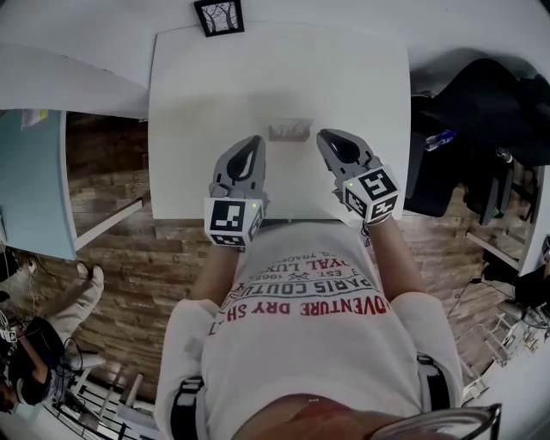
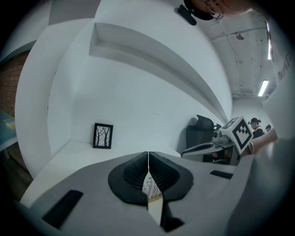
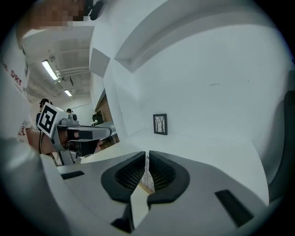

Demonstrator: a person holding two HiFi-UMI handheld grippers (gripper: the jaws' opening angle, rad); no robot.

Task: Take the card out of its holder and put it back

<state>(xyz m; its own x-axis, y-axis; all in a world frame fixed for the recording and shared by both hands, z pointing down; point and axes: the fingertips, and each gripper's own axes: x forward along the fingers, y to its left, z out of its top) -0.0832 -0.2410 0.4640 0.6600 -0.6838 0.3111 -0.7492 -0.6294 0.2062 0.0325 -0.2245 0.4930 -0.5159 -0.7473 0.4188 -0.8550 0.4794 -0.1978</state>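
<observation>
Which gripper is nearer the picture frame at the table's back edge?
Left. The left gripper sits nearly straight in front of the picture frame; the right gripper is farther off to the right.

There are two hand-held grippers, a left hand-held gripper [image 1: 253, 141] and a right hand-held gripper [image 1: 326, 135]. One white surface [image 1: 258, 77] carries one card holder [image 1: 289, 131] with one printed card [image 2: 150, 185] between the two. It also carries one framed picture [image 1: 219, 17], at its twelve o'clock edge. One other person [image 1: 39, 352] is at eight o'clock of the head view.
</observation>
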